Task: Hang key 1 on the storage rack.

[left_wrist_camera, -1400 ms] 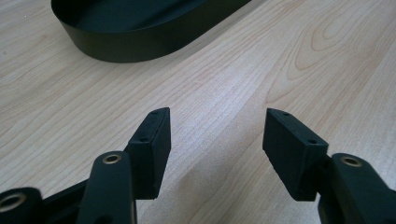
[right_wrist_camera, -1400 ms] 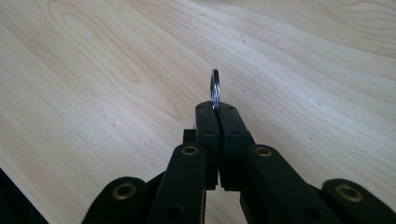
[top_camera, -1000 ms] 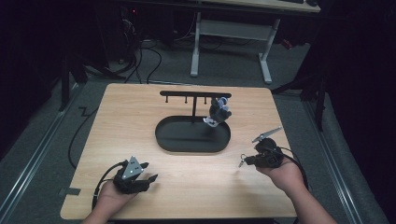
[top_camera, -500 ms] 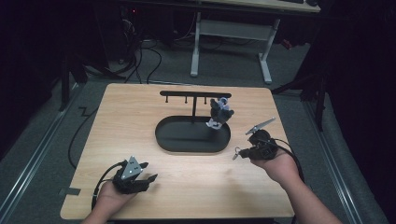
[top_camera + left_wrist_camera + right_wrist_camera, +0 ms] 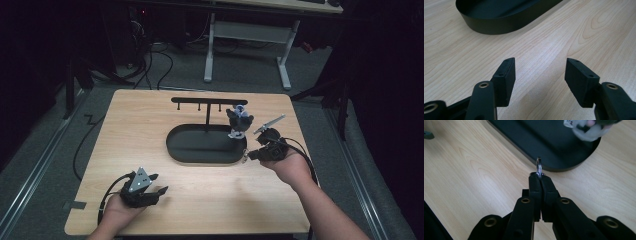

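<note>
A black oval tray (image 5: 178,145) lies mid-table, and a post rises from it to a black hook bar (image 5: 207,101). A grey plush keychain (image 5: 239,120) hangs at the bar's right end. My right gripper (image 5: 247,156) hovers just right of the tray's near right rim, shut on a small metal key ring (image 5: 538,166) that sticks up edge-on from its tips, with the tray (image 5: 544,142) and the plush keychain (image 5: 586,130) beyond. My left gripper (image 5: 159,183) rests at the front left, open and holding nothing (image 5: 539,67), aimed at the tray wall (image 5: 494,25).
The wooden table (image 5: 140,125) has its front edge close under both hands. A white desk frame (image 5: 245,35) stands on the floor beyond the table. A black cable (image 5: 82,145) trails off the table's left side.
My right gripper has risen and moved left toward the tray's right end, carrying the key ring. The left gripper has stayed where it was.
</note>
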{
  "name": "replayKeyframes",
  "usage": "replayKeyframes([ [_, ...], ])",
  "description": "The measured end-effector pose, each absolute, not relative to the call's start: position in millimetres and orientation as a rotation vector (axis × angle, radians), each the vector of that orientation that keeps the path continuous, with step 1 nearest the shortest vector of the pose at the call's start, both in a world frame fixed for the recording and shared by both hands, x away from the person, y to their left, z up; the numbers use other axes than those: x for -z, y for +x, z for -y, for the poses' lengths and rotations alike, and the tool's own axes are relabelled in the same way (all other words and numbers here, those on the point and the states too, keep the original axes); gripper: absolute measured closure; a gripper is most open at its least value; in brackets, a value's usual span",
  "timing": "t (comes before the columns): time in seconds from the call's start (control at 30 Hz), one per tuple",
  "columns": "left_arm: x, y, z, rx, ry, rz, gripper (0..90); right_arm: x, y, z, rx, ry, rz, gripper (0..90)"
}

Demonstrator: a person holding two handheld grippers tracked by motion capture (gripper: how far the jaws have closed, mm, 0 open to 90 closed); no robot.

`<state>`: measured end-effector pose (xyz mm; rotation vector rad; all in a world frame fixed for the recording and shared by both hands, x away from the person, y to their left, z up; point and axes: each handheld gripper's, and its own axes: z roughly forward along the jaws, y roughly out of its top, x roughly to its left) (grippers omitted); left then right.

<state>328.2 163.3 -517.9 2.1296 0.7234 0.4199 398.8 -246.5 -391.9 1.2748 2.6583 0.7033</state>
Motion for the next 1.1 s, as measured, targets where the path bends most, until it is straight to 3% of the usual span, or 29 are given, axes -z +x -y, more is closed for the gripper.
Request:
replayKeyframes([
  [1.1, 517.8, 329.3, -167.3, -0.412, 2.115, -0.735, 42.6, 351.2, 467.0, 205.6, -0.742, 1.25, -2.626, 89.3],
])
